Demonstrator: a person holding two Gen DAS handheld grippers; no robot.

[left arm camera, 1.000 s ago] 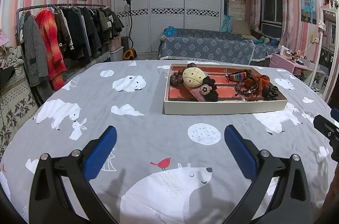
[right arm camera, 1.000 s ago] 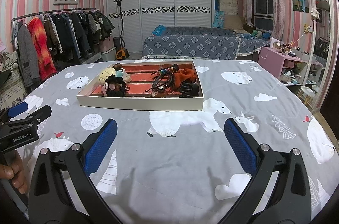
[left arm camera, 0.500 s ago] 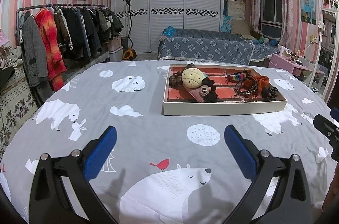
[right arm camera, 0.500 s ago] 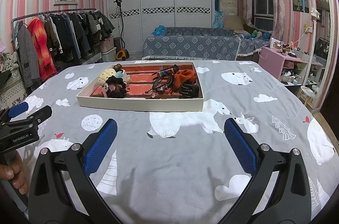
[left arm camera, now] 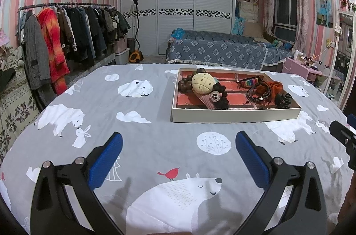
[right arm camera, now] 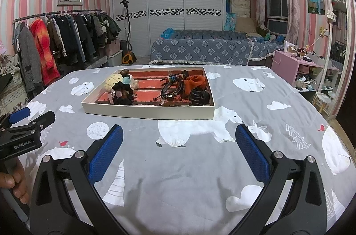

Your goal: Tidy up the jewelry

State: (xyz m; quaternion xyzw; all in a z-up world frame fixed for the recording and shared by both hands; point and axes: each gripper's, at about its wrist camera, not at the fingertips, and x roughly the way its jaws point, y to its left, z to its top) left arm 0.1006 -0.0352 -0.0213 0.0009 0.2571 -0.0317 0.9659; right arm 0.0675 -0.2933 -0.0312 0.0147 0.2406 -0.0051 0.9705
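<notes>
Left wrist view: left gripper [left arm camera: 179,147] wide open, holding nothing.
Right gripper [right arm camera: 179,146]: wide open too, empty.
Tray [right arm camera: 146,111]: on the bed, ahead of both, long side facing them.
Jewelry [right arm camera: 174,89]: piled inside.
Nearer: cannot tell.

The tangled bracelets [right arm camera: 172,88] in the tray [right arm camera: 146,111] are lying too small to separate. The left gripper [right arm camera: 22,121] is running off the left edge, its pads mostly hidden.
</notes>
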